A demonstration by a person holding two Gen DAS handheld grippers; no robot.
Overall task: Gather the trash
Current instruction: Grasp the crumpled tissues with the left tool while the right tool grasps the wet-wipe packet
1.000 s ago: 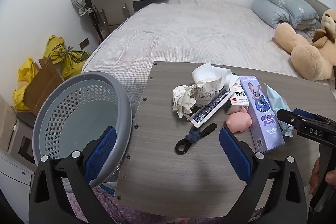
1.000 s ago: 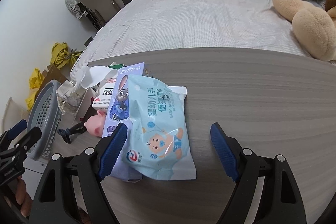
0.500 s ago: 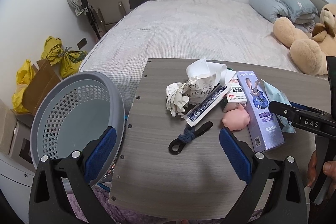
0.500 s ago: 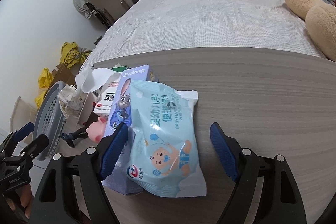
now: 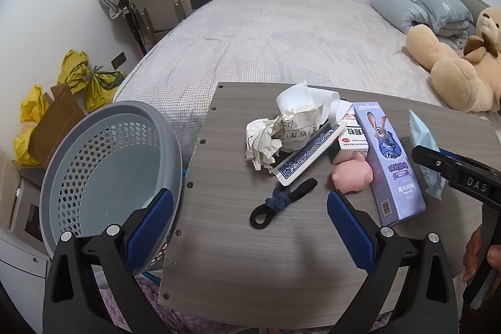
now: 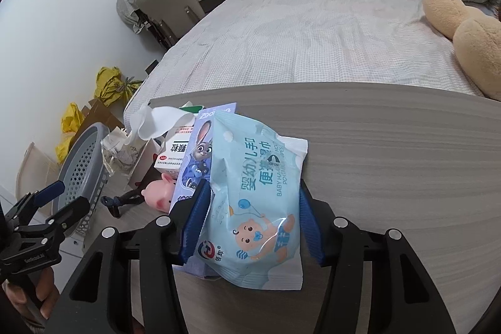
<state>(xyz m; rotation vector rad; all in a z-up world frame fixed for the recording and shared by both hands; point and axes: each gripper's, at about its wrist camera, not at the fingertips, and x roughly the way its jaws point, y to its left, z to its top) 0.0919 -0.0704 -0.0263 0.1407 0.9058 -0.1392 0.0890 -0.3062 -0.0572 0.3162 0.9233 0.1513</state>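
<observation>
As jaws close, wipes pack btwn them

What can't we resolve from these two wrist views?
- Basket contents: left view, near wall and left gripper finger hide its bottom.
- Wipes pack underside, purple box lower end: right view, pack and right gripper cover them.
- Crumpled paper writing: too small.

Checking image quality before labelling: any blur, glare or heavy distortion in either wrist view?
Left wrist: sharp, even indoor light, strong fisheye bend, black corners, soft shadow under left gripper. Right wrist: sharp too; table edge bows; wipes pack between right gripper fingers shows slight sheen, print readable.
</observation>
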